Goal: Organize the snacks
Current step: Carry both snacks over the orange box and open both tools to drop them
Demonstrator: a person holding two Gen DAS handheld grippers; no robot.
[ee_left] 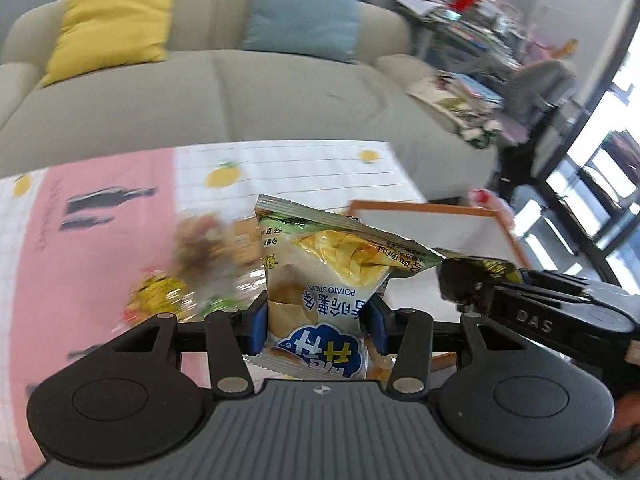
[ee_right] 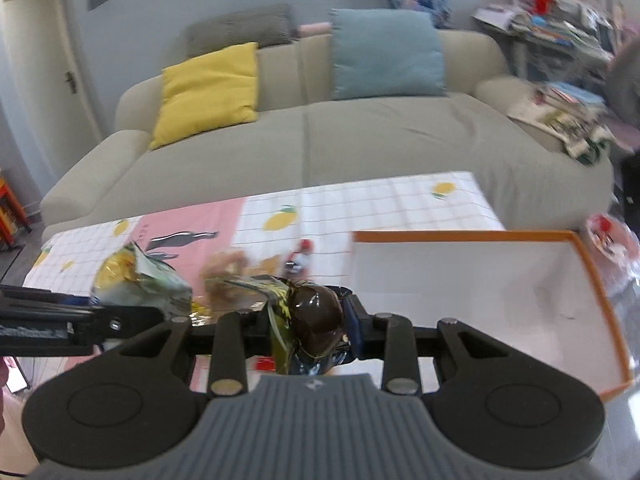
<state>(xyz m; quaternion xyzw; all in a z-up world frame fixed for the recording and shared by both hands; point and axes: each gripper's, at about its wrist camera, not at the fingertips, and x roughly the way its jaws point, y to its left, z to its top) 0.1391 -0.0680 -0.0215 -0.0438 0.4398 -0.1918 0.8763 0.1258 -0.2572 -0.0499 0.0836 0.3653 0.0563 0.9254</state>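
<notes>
My left gripper [ee_left: 316,326] is shut on a green and white potato sticks bag [ee_left: 320,276] and holds it above the table; the bag also shows in the right wrist view [ee_right: 140,280]. My right gripper [ee_right: 314,326] is shut on a dark shiny snack packet [ee_right: 316,316] with a green-yellow edge, just left of an orange-rimmed white box [ee_right: 480,280]. The right gripper shows at the right of the left wrist view [ee_left: 468,280], in front of the box [ee_left: 440,224]. Several loose snack packets [ee_left: 192,264] lie blurred on the table.
The table carries a pink and white lemon-print cloth [ee_left: 120,208]. A beige sofa [ee_right: 320,136] with a yellow cushion [ee_right: 208,88] and a blue cushion [ee_right: 384,56] stands behind. Cluttered shelves [ee_right: 560,20] are at the right. A red-topped small item [ee_right: 302,258] lies near the box.
</notes>
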